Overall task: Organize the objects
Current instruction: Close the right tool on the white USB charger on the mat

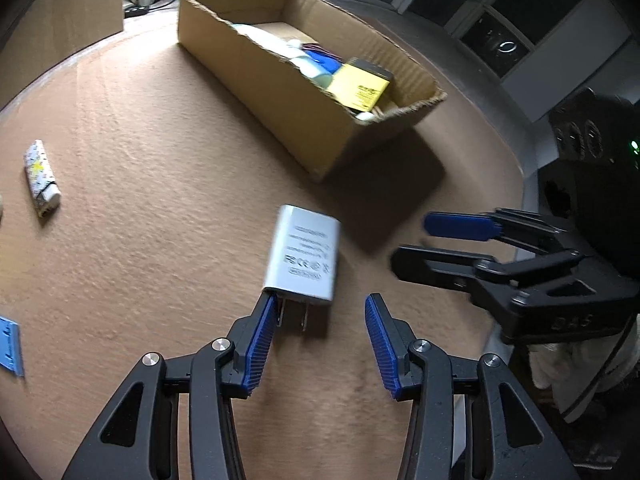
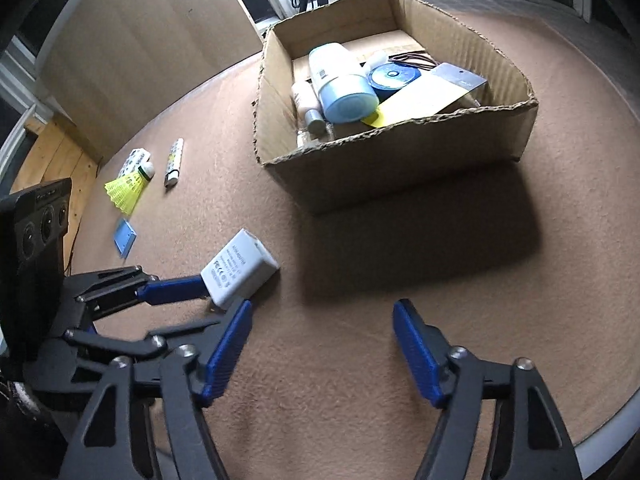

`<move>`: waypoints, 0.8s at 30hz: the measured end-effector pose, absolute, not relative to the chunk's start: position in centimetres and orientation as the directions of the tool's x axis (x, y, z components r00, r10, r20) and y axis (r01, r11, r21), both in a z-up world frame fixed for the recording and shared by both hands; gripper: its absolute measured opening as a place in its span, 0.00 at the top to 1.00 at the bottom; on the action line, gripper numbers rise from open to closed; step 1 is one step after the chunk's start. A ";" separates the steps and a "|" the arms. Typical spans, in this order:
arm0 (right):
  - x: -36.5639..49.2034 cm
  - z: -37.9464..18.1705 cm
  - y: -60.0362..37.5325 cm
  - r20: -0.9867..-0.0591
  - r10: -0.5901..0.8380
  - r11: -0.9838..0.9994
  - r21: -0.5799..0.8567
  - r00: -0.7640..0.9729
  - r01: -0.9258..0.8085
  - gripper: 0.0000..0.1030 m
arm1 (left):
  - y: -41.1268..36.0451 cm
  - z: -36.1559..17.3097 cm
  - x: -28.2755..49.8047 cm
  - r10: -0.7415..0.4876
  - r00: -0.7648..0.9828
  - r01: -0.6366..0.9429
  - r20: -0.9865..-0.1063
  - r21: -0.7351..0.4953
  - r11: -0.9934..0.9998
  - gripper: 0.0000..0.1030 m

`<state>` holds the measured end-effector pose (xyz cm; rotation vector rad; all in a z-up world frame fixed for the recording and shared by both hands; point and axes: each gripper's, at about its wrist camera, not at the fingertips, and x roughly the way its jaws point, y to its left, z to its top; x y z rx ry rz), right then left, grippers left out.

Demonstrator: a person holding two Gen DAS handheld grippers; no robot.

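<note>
Although the white USB wall charger (image 1: 305,255) lies flat on the brown felt tabletop (image 1: 160,160), just in front of the open cardboard box (image 1: 280,92), neither gripper has hold of it. The left gripper (image 1: 320,334) stands open, its left blue pad at the charger's prong end, right beside one corner, while the other pad is well clear; nothing is pinched between them. In the right wrist view the right gripper (image 2: 322,344) is also open and empty, its jaws over bare felt, with its left pad close to the charger (image 2: 239,274) and to the left gripper's fingers.

The charger looks like a small, hard plastic block: light, stiff, and not fragile in the body. Its smooth glossy shell is likely a little slippery, though the ribbed pads should bite well enough. The two metal prongs (image 1: 294,314) are the poor place to grip, being thin and liable to twist the block. Better, I judge, to close across the two long flat sides near mid-body, which means coming forward so both pads straddle it.

The box already holds bottles, a yellow packet and a blue round tin. A shuttlecock (image 2: 128,188), a lighter (image 2: 175,162) and a small blue card (image 2: 125,237) wait on the felt farther left.
</note>
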<state>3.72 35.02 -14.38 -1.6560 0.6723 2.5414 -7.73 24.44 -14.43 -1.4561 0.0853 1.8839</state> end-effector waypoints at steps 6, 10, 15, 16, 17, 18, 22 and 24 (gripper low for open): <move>3.4 -14.8 35.1 -0.883 -0.206 -0.904 0.337 -0.422 -0.264 0.45 | 25.5 -14.6 -6.6 0.521 -0.056 -0.592 -0.852 -0.392 -0.704 0.52; 3.1 -14.6 35.1 -0.877 -0.216 -0.902 0.347 -0.428 -0.256 0.46 | 24.2 -13.8 -6.5 0.520 -0.098 -0.578 -0.848 -0.378 -0.724 0.52; 2.1 -14.7 34.6 -0.865 -0.262 -0.895 0.384 -0.427 -0.229 0.58 | 22.8 -13.9 -7.8 0.497 -0.125 -0.545 -0.859 -0.359 -0.758 0.64; 1.8 -14.9 34.5 -0.861 -0.279 -0.890 0.398 -0.425 -0.223 0.60 | 22.6 -13.9 -7.9 0.498 -0.125 -0.547 -0.858 -0.359 -0.756 0.65; 1.6 -15.0 34.4 -0.858 -0.294 -0.886 0.410 -0.422 -0.216 0.63 | 22.6 -13.9 -8.0 0.500 -0.124 -0.551 -0.857 -0.360 -0.753 0.66; 1.3 -15.1 34.2 -0.857 -0.304 -0.884 0.416 -0.417 -0.212 0.65 | 23.1 -14.2 -7.9 0.501 -0.120 -0.555 -0.857 -0.361 -0.750 0.66; 0.4 -15.5 33.4 -0.856 -0.324 -0.884 0.426 -0.403 -0.191 0.66 | 23.6 -14.5 -7.9 0.497 -0.100 -0.570 -0.862 -0.360 -0.739 0.66; 0.1 -15.5 33.3 -0.852 -0.336 -0.879 0.437 -0.402 -0.192 0.66 | 23.9 -14.8 -7.9 0.500 -0.096 -0.572 -0.861 -0.363 -0.736 0.66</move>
